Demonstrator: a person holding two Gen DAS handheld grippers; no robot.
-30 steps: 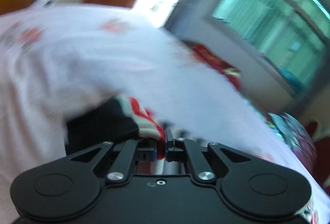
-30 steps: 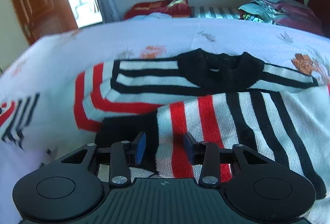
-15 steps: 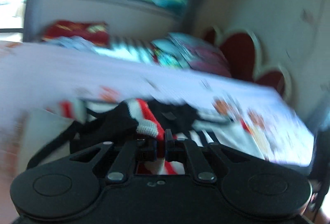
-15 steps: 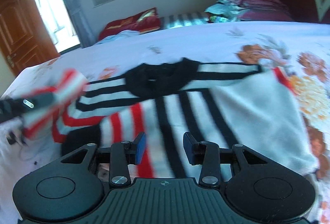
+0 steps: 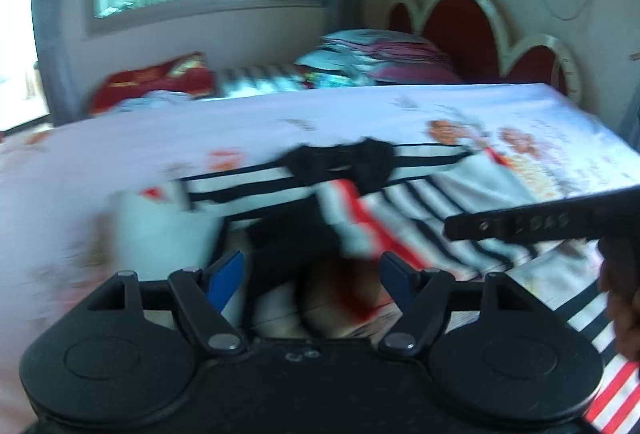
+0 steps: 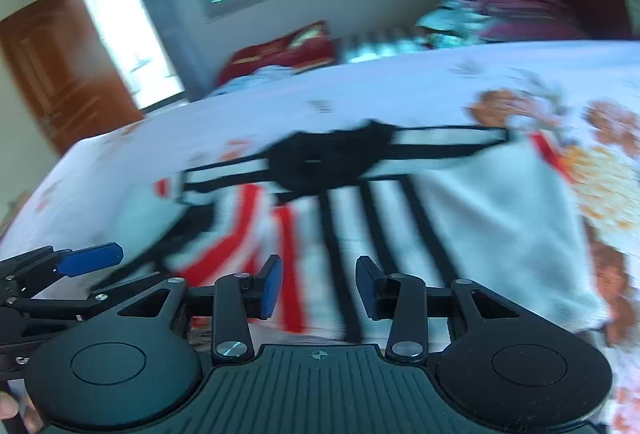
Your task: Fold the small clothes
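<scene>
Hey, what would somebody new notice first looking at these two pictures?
First, the striped sweater, red, white and black, spread on the flowered bedsheet with its black collar toward the window. Then the two open tools just above it: the left tool and the right tool, neither holding cloth.

The striped sweater [image 6: 360, 202] is lying across the middle of the bed [image 6: 400, 90]. Bare floral sheet is lying open beyond its collar and to its left. Piled bedding [image 5: 372, 54] and a red cushion [image 5: 156, 78] are lining the far edge. The left gripper [image 6: 92, 258] is crowding the right gripper [image 6: 318, 288] from its left side.
</scene>
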